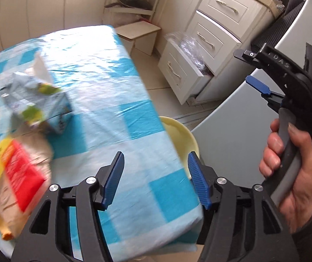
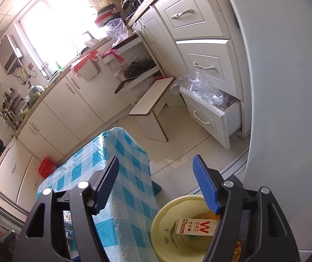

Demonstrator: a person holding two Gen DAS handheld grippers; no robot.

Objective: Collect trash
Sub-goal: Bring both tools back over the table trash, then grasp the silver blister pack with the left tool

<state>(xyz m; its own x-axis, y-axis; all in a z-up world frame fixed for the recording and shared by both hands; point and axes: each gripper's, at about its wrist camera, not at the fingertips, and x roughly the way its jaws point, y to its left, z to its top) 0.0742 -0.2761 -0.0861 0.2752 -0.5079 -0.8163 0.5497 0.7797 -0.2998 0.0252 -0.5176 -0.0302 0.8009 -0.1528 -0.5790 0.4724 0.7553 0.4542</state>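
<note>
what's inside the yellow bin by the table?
The yellow bin holds a tan carton with a red W, lying over something pale green. The right gripper's finger covers the bin's right side; its bottom is not visible.

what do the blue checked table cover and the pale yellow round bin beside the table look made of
Blue checked table cover: apparently thin plastic sheeting, glossy; it shows crinkles and bright glare streaks.
Pale yellow round bin: probably moulded plastic, smooth with a slight sheen; its rim is thin, even and uniformly coloured. A printed carton lies inside.
</note>
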